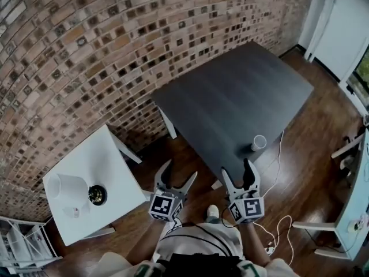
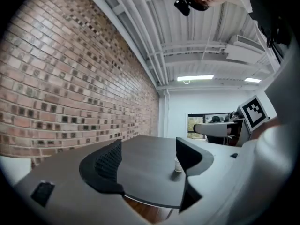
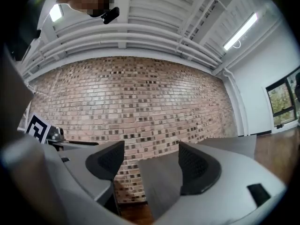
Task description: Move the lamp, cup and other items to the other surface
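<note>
Grey plastic is showing nearest the camera: the left gripper (image 1: 180, 171) and the right gripper (image 1: 236, 167) are being held side by side in front of the person, both pointing level over the wooden floor (image 1: 311, 154). The left gripper's jaws are standing moderately apart with nothing between them. The right gripper's jaws are gaping about as wide, and they too are holding nothing. A white cable (image 1: 278, 221) is lying in loops on the floor to the right of the person.

To the left, a white side table (image 1: 118, 178) is standing against the brick wall (image 1: 86, 51). The lamp (image 1: 69, 188) is sitting on it, its white shade next to a dark round part with a brassy centre. A small pale item (image 1: 75, 212) is lying just beside the shade; what it is cannot be made out.

Ahead of the grippers, a dark table (image 1: 230, 91) is stretching away along the wall. The cup (image 1: 259, 143) is standing upright on it near its closest corner, just beyond the right gripper. In the left gripper view the cup is appearing past the inner edge of the right-hand jaw, well clear of the pads.
</note>
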### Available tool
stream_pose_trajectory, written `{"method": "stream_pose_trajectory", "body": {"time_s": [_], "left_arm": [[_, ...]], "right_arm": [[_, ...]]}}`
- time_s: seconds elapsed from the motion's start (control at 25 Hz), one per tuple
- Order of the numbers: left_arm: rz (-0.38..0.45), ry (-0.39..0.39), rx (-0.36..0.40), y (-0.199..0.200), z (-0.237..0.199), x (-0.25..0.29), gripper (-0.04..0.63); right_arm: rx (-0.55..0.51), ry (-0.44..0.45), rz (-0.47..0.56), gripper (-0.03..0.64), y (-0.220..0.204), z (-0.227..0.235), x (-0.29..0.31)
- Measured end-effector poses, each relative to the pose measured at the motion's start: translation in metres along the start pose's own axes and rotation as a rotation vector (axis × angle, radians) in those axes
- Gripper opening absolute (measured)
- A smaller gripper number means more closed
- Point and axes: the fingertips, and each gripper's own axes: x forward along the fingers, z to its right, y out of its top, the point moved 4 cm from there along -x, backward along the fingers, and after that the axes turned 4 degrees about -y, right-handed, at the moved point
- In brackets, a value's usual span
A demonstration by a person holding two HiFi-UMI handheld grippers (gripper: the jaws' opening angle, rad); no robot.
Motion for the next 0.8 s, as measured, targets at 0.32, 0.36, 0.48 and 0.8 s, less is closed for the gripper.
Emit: {"method": "stream_pose_trajectory", "body": {"time_s": [0.32, 0.36, 0.48, 0.8], "left_arm": [[-0.195, -0.325, 0.025, -0.072, 0.091, 0.105, 0.365], [-0.231, -0.370, 0.031, -0.085, 0.104, 0.120, 0.374], [-0.337, -0.462, 0.024, -0.125, 0.138, 0.166, 0.475], [-0.458, -0.494, 0.024, -0.210, 0.197, 0.289, 0.555]], "right_arm": [[0.015, -0.235, -0.032, 0.371, -0.018, 0.094, -0.055], [0.017, -0.260, -0.037, 0.371, -0.021, 0.105, -0.062], [0.029, -0.328, -0.054, 0.371, -0.029, 0.136, -0.082], [0.065, -0.391, -0.138, 0.371, -0.054, 0.196, -0.099]]}}
